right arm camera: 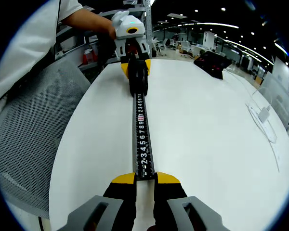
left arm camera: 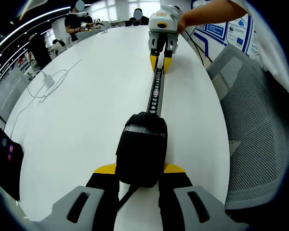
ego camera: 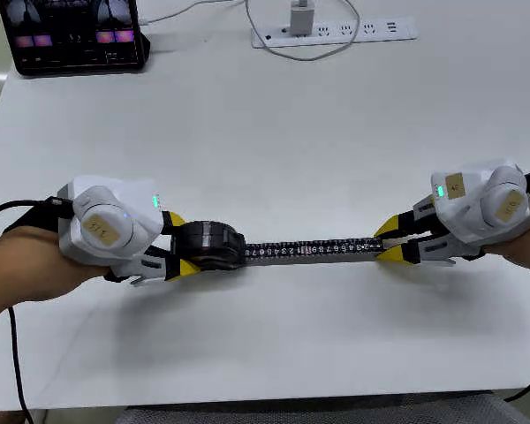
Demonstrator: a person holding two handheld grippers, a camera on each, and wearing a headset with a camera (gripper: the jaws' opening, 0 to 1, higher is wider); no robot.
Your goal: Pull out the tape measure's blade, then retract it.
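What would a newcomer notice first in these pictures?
The black blade, pulled out straight between the two grippers, across the front of the white table. The left gripper clamps the tape measure's black case at the left; the right gripper pinches the blade's end at the right.

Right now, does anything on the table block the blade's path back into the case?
Nothing visible does. The blade runs straight along the table from the right gripper to the case held in the left gripper.

table beyond blade open | far: tablet, power strip, cable, perhaps loose
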